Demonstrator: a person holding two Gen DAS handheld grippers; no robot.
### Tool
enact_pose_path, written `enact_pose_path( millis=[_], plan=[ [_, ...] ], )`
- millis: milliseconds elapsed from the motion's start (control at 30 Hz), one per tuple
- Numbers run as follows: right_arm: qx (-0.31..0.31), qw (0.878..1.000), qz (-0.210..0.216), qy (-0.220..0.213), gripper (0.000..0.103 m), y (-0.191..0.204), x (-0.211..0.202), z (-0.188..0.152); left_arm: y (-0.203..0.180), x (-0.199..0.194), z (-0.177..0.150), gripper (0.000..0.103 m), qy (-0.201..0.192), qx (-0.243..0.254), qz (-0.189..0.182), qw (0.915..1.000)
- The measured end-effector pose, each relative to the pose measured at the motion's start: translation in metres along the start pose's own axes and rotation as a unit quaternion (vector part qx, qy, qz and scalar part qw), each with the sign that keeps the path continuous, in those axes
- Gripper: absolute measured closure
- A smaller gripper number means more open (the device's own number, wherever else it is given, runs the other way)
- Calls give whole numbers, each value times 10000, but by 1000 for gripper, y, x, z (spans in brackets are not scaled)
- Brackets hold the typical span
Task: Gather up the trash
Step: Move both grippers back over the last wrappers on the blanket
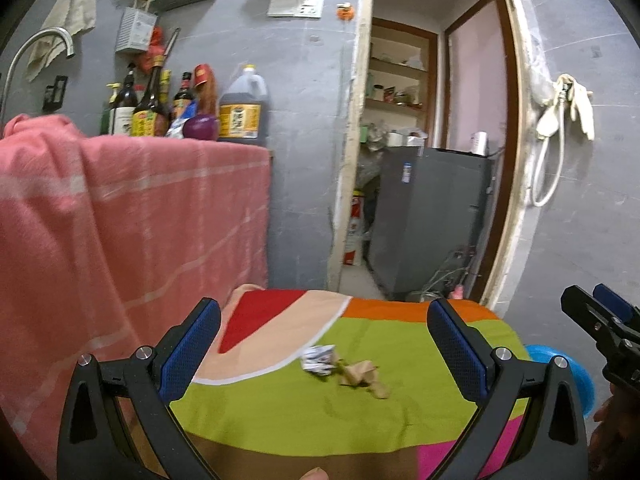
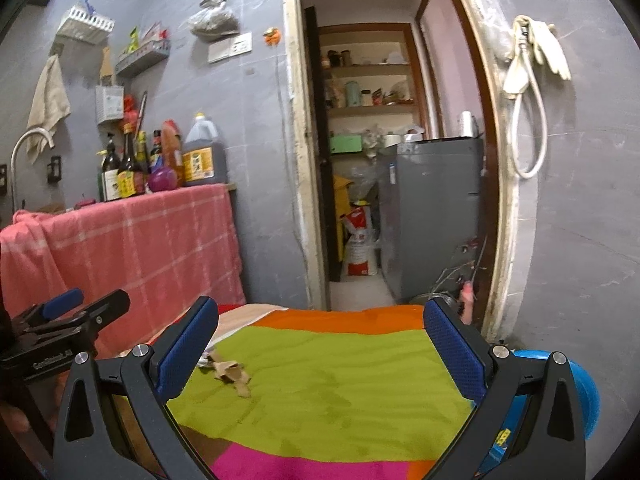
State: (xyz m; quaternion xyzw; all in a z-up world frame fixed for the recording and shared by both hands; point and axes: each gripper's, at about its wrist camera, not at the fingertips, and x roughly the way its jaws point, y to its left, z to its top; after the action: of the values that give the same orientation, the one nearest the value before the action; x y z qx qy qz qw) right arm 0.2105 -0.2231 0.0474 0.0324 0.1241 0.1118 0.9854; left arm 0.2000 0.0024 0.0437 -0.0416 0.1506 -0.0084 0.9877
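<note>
Nothing is picked up yet: the crumpled paper (image 1: 319, 360) and brown scraps (image 1: 362, 376) lie on the bright cloth (image 1: 360, 412), while the left hand-held gripper (image 1: 324, 354) and right hand-held gripper (image 2: 320, 350) hang wide open and empty.

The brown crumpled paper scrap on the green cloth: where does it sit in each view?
Left wrist: brown paper scrap just right of centre, beside a white crumpled wrapper.
Right wrist: scrap lower left, beside the left finger.
Shared landmark: dark jug on the pink-draped counter.
</note>
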Motion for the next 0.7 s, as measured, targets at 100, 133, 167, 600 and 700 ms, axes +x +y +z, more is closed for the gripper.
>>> enact_pose_path(
  millis=[100, 133, 167, 600, 700],
  plan=[
    [-88, 9998, 53, 141, 0, 10, 10, -3, 13, 5, -4, 2, 63, -85, 125, 9999],
    [-122, 9998, 62, 177, 0, 12, 13, -5, 16, 6, -5, 2, 82, -119, 161, 9998],
    [-155, 9996, 76, 207, 0, 15, 16, -6, 20, 8, -7, 2, 105, -156, 198, 9996],
    [-306, 9981, 285, 459, 0, 33, 46, -18, 51, 26, -21, 2, 270, -234, 545, 9979],
    [-332, 9977, 308, 510, 0, 35, 53, -21, 55, 32, -25, 2, 332, -229, 565, 9976]
  ],
)
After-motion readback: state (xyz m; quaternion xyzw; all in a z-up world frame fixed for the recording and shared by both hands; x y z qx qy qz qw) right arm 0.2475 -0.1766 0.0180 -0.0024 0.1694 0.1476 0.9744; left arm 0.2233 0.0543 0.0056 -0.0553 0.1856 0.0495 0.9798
